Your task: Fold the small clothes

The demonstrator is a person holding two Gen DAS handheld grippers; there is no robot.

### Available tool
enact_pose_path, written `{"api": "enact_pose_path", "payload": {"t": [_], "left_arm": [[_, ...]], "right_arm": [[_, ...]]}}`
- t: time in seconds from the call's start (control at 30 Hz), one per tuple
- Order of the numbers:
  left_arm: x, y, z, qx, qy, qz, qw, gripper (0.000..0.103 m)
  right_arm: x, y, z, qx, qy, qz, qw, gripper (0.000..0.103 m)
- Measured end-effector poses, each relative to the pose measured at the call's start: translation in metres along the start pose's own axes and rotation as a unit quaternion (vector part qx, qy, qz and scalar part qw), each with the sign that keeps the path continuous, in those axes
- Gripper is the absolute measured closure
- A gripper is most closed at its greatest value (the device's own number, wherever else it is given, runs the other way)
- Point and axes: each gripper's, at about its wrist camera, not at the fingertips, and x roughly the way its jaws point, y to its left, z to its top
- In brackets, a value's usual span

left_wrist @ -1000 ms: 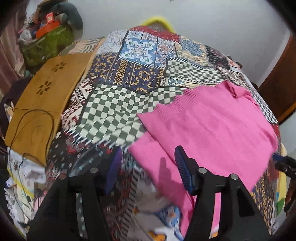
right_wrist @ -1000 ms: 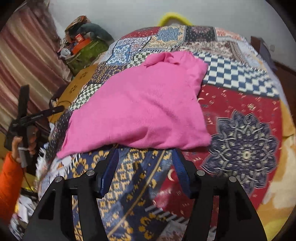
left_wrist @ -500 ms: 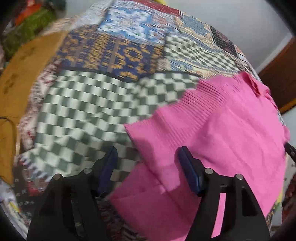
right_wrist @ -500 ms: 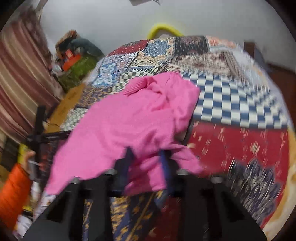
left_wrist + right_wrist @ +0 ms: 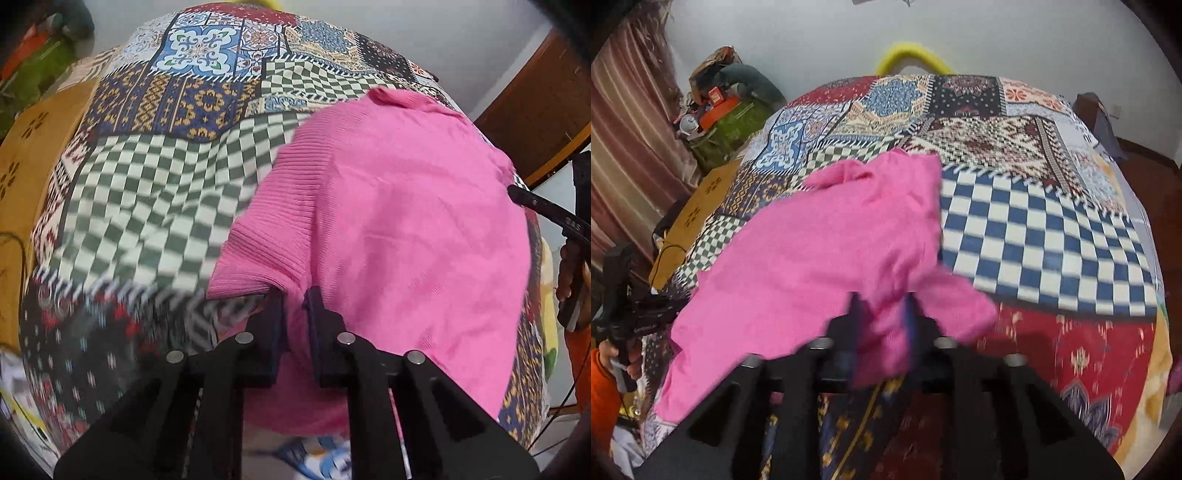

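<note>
1. A patchwork quilt (image 5: pixel 155 192) is covering the bed and filling most of both wrist views.
2. A pink top (image 5: pixel 399 221) is lying on the quilt. In the left wrist view it is spreading from the centre out toward 3 o'clock, its ribbed hem (image 5: pixel 273 236) facing 9 o'clock. In the right wrist view it is running from 12 o'clock down to 8 o'clock.
3. A tan board (image 5: pixel 22 177) is showing beside the bed at 9 o'clock in the left wrist view.
4. The left gripper (image 5: pixel 293 314) is sitting at 6 o'clock of its own view. Its jaws have just been closing and are now standing nearly together, pinching the top's near corner below the hem.
5. The right gripper (image 5: pixel 882 325) is at 6 o'clock of its view. Its jaws have just been opening a little, yet a bunched fold of the top is filling the gap and looks lifted off the quilt; blur is softening the fingers (image 5: pixel 857 317).
</note>
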Motion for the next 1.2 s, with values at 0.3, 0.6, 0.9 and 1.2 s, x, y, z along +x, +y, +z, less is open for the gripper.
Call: {"api": "enact_pose_path", "payload": {"t": [0.3,0.6,0.9,1.2], "left_arm": [[-0.019,-0.034,-0.043,-0.016,0.024,-0.019,0.9994,0.097],[-0.043,-0.084,-0.07,0.012,-0.011,0.017,0.9997,0.098],[-0.067,-0.068,-0.078,0.02,-0.075,0.07,0.9945,0.091],[-0.077,-0.031,-0.076,-0.022,-0.088,0.08,0.9927,0.062]], "right_arm": [[-0.033,0.03,-0.046,-0.03,0.024,0.035,0.999,0.045],[-0.036,0.062,-0.086,-0.032,0.06,0.091,0.994,0.045],[0.001,0.097,-0.083,-0.044,0.078,0.113,0.99,0.043],[0.007,0.107,-0.08,-0.082,0.058,0.101,0.99,0.097]]}}
